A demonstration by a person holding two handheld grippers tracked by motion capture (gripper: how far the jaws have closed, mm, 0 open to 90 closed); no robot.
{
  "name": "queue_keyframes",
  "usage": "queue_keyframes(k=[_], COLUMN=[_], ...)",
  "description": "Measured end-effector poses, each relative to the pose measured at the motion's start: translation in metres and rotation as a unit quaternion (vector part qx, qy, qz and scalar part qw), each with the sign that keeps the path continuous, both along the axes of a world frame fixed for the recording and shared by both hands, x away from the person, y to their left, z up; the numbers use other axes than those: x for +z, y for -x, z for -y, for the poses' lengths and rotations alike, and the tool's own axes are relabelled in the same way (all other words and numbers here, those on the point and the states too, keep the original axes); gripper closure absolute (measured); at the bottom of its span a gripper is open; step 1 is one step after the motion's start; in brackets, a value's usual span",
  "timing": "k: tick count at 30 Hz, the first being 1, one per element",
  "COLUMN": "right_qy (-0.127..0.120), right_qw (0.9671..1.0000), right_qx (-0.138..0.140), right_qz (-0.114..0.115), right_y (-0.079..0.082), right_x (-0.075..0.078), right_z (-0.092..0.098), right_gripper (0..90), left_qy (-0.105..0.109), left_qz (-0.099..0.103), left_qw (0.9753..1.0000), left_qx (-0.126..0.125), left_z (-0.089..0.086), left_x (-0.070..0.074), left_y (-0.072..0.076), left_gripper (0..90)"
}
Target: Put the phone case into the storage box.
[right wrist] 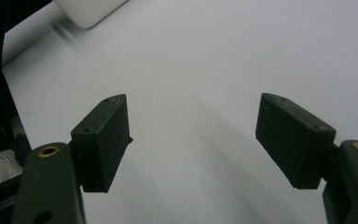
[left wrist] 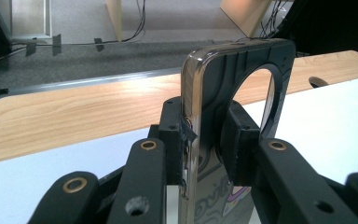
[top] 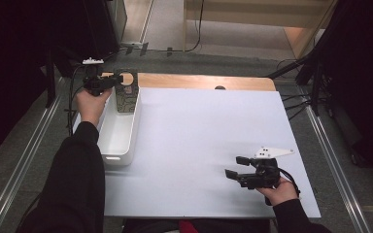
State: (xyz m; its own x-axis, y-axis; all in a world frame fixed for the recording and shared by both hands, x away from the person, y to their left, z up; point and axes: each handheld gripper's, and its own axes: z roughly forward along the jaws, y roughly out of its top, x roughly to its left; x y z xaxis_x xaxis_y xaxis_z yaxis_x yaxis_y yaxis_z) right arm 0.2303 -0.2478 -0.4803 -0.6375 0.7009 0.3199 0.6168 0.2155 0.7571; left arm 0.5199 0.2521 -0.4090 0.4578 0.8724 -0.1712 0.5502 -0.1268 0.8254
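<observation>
So the phone case (left wrist: 233, 93) is the thing in play: dark, with a shiny edge and a big round cutout near the top. It's standing upright, pinched between the jaws of the left gripper (left wrist: 205, 144), which are clamped on it from both sides. From the high view the case (top: 126, 94) hangs over the far end of the white bin (top: 121, 138), near the back left corner of the table, with the left gripper (top: 114, 80) holding it by its top end. Can't tell whether its lower end touches the bin.

That bin is a long white tray sitting along the left edge of the white sheet (top: 199, 141) that covers most of the wooden table (top: 199, 81).

Way over on the other side, well apart from all that, the right gripper (top: 233, 167) sits low over the sheet near the front right. Its jaws are spread wide with nothing between them, just bare sheet (right wrist: 196, 121) underneath.
</observation>
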Motion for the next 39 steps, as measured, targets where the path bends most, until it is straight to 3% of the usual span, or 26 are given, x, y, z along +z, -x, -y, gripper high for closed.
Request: queue_keyframes(k=[26, 30, 35, 39], right_qy=[0.002, 0.003, 0.003, 0.002], right_qw=[1.0, 1.0, 1.0, 1.0], right_qx=[0.0, 0.001, 0.001, 0.001], right_qz=[-0.002, -0.002, -0.003, -0.002], right_y=[0.0002, 0.0002, 0.0004, 0.0005], right_x=[-0.0008, -0.0011, -0.0012, -0.001], right_z=[-0.0007, -0.0009, -0.001, -0.0006], right_gripper=[25.2, 25.2, 25.2, 25.2], left_qy=[0.01, 0.014, -0.007, -0.007], left_qz=[-0.008, -0.007, 0.005, 0.003], left_qw=[0.9999, 0.9999, 0.9999, 0.9999], left_qx=[0.001, 0.001, 0.006, 0.01], left_z=[-0.0044, -0.0044, -0.0025, -0.004], left_x=[-0.0092, -0.0102, -0.0085, -0.006], left_y=[-0.0052, -0.0062, -0.0054, -0.0044], left_gripper=[69.9, 59.4, 41.5, 35.5])
